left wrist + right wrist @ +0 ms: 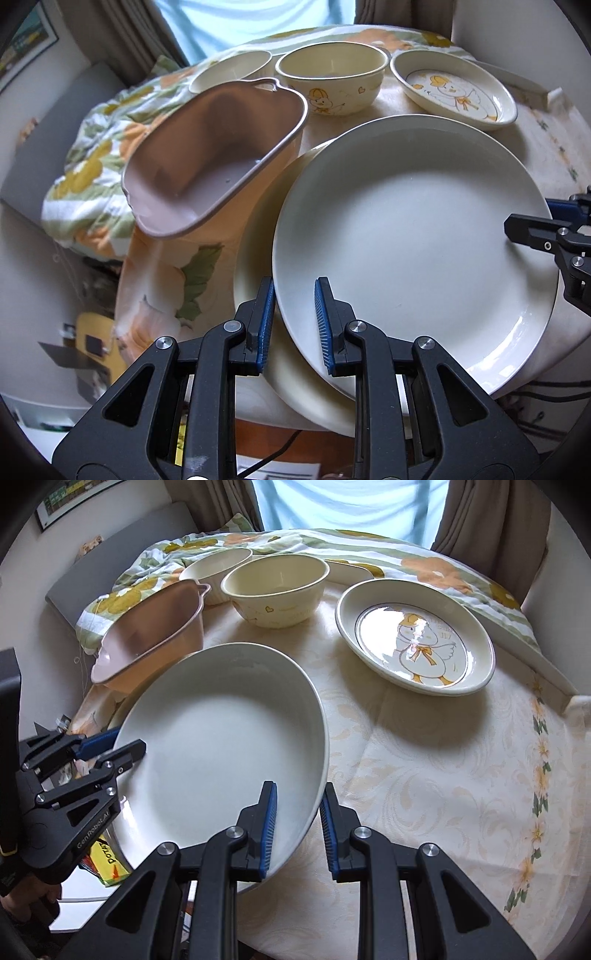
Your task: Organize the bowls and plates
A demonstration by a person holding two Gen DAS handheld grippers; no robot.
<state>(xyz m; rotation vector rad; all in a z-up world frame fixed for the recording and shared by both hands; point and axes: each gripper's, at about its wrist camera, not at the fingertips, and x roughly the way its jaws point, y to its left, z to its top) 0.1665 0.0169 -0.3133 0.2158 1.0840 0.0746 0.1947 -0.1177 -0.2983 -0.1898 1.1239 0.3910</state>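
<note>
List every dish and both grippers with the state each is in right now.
Large white plate: empty, tilted, rim between both grippers' jaws.
Lower plate: flat beneath it, mostly covered.
Pink basin: empty, tilted.
Duck bowl: upright, empty.
Ribbed bowl: upright, contents unclear.
Duck plate: flat, empty.
Left gripper: open, straddling rim.
Right gripper: open, straddling rim.

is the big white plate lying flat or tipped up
Tipped. The white plate leans with its near-right rim raised off the tablecloth and its left side resting on another plate beneath; fingers of both grippers straddle its rim.
</note>
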